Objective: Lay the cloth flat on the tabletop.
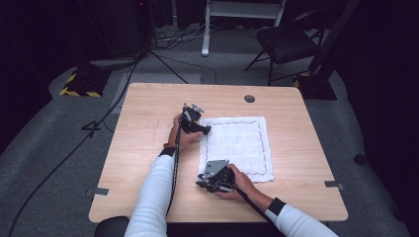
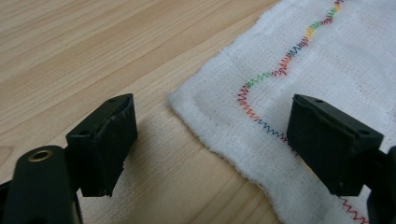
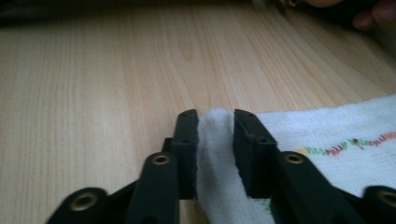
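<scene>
A white square cloth with a wavy line of coloured stitching (image 1: 237,146) lies flat on the pale wooden table (image 1: 143,148), a little toward 3 o'clock from the middle of the table in the high view. Its long side runs from 6 o'clock to 12 o'clock.

The right gripper (image 1: 210,181) sits at the cloth's corner at 7 o'clock. In the right gripper view, its two black jaws stand close together with a bunched fold of the cloth's edge (image 3: 214,154) between them. The jaws are pressing on that fold, so this corner looks held.

The left gripper (image 1: 203,129) is at the cloth's corner at 11 o'clock. In the left gripper view, its jaws stand far apart. One jaw is over bare wood and the other is over the cloth, and the cloth corner (image 2: 187,100) lies on the table between them. The pads do not touch it yet.

So the next move probably belongs to the left hand. The corner lies just ahead of and below the left gripper, toward 12 o'clock in its own view. It likely needs to go down a little and squeeze. Then both corners on that side could be lifted together and the cloth folded across toward 3 o'clock.
</scene>
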